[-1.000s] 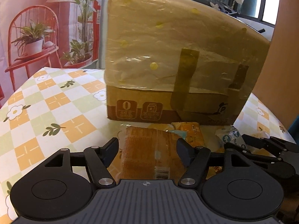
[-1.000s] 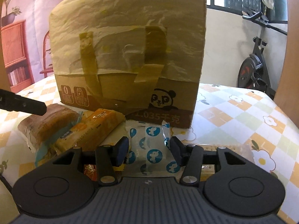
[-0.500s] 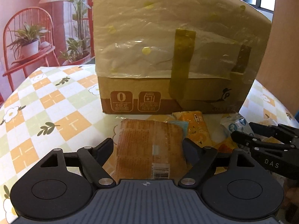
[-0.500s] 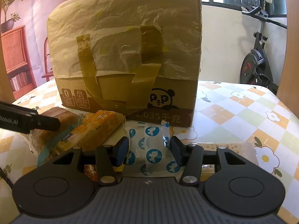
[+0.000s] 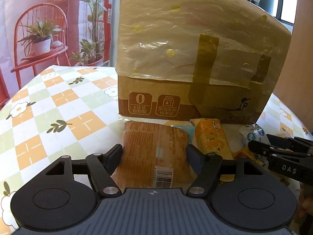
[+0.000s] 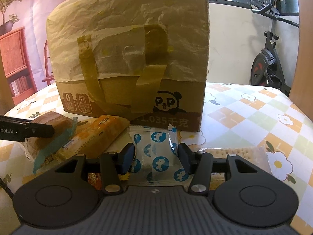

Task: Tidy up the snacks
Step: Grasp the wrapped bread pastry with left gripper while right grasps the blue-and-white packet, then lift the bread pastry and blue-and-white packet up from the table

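Left wrist view: a brown bread packet (image 5: 154, 152) lies on the checked tablecloth (image 5: 58, 105) just in front of the cardboard box (image 5: 195, 58), and the left gripper (image 5: 154, 156) has it between its fingers; the jaws have just been closing and both pads now meet the packet's sides. Just right of it lies an orange snack bar (image 5: 212, 137), and beyond that the right gripper (image 5: 260, 146) reaches in from the right edge. In the right wrist view the right gripper (image 6: 156, 156) is narrowed on a white pouch with blue prints (image 6: 158, 152), its pads against the pouch's two sides. A clear cracker pack (image 6: 240, 156) lies under and to the right of it. The box (image 6: 129, 58), partly covered in taped plastic film, stands behind the whole pile.
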`<state>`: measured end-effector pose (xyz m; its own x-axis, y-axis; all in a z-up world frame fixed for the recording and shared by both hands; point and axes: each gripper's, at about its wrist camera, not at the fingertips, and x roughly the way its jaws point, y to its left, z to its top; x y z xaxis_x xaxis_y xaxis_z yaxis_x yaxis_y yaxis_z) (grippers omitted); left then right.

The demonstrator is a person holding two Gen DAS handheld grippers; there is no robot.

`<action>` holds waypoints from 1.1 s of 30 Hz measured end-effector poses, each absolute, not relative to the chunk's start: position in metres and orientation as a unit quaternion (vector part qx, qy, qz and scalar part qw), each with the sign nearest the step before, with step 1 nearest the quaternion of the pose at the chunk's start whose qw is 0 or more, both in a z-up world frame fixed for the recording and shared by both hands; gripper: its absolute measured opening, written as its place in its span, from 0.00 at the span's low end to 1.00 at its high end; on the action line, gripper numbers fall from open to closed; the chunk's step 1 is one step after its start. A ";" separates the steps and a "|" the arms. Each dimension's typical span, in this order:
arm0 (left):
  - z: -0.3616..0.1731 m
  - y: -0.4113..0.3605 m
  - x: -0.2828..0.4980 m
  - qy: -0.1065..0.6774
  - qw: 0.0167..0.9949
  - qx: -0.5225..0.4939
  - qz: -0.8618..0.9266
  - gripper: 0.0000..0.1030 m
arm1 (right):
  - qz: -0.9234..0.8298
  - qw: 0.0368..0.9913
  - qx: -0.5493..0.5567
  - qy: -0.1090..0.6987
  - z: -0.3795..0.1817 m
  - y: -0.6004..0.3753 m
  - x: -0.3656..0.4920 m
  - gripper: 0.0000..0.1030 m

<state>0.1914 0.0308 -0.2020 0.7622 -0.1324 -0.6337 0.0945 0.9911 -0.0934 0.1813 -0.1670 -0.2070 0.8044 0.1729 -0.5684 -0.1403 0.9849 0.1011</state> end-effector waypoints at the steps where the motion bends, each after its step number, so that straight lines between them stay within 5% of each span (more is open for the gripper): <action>1: -0.202 0.031 0.191 0.339 0.938 -0.029 -0.061 0.72 | 0.083 0.949 0.030 0.302 -0.207 -0.168 0.182 0.51; 33: -0.203 0.031 0.184 0.336 0.939 -0.029 -0.068 0.71 | 0.087 0.949 0.081 0.293 -0.206 -0.183 0.181 0.48</action>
